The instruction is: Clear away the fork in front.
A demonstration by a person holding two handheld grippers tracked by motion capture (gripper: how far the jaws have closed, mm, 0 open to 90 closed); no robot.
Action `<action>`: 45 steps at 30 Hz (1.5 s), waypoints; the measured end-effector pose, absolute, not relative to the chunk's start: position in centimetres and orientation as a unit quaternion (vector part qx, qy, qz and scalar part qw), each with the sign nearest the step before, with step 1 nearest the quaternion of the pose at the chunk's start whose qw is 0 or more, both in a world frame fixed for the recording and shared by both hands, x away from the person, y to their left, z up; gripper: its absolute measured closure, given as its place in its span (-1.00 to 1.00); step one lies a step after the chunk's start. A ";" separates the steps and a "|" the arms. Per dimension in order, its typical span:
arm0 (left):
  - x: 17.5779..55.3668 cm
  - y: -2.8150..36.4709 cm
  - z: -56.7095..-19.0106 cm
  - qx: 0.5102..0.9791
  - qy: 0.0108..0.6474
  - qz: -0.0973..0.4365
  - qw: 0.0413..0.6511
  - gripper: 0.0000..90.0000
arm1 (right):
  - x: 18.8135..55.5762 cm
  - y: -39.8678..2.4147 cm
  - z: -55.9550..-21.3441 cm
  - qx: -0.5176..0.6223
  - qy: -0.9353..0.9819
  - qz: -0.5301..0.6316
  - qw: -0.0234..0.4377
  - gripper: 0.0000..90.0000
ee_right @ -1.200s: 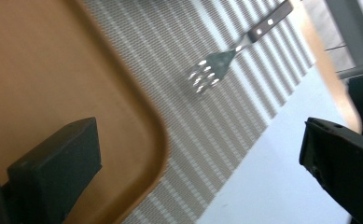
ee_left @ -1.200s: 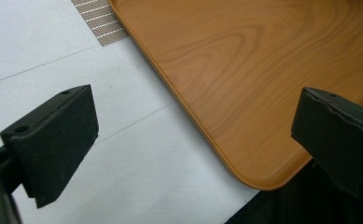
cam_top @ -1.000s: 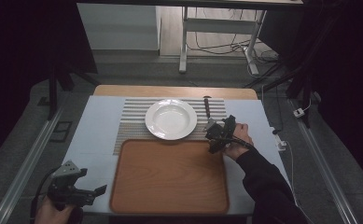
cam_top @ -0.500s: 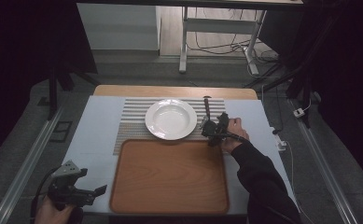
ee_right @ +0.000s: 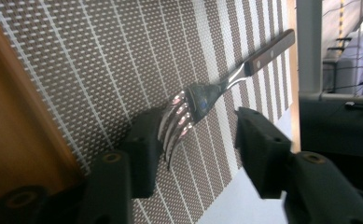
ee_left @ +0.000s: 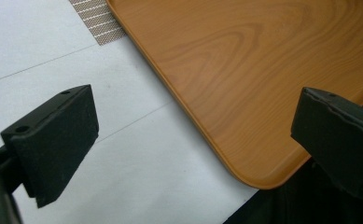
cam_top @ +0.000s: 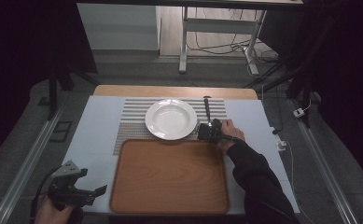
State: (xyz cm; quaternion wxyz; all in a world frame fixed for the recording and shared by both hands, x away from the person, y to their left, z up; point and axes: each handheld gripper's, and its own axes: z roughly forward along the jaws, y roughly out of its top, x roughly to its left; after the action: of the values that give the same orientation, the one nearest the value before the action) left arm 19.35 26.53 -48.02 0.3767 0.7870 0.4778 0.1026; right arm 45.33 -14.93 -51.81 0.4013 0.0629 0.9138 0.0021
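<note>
While its jaws have just been closing around the tines without yet pinching, the right gripper (ee_right: 195, 140) is bracketing the wooden-handled steel fork (ee_right: 207, 95) lying on the striped woven placemat (cam_top: 132, 116) at the white round plate's (cam_top: 170, 119) three o'clock; next it needs a firm squeeze, then a lift.

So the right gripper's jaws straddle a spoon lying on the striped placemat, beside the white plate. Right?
Not a spoon: the right gripper view shows a fork, its tines between the right gripper's closing jaws. It does lie on the striped placemat, beside the white plate.
</note>
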 end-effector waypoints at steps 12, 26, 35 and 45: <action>19.3 26.5 -48.0 0.789 0.476 0.102 0.376 -0.98 | 44.5 -14.8 -53.2 0.003 0.909 -0.015 0.417 0.96; 19.4 26.4 -48.0 0.789 0.476 0.101 0.375 -0.98 | 43.7 -15.9 -51.0 0.008 0.900 0.020 0.435 0.99; 19.4 26.4 -48.0 0.789 0.475 0.102 0.375 -0.97 | 42.3 -16.8 -49.1 0.038 0.897 0.068 0.436 0.99; 19.4 26.4 -48.0 0.789 0.475 0.102 0.375 -0.97 | 40.2 -18.1 -46.4 0.087 0.900 0.181 0.388 0.99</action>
State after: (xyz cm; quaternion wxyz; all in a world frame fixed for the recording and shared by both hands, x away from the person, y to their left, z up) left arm 19.43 26.40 -48.02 0.3750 0.7894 0.4753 0.1020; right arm 40.24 -18.13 -46.45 0.3878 0.0875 0.8995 0.1811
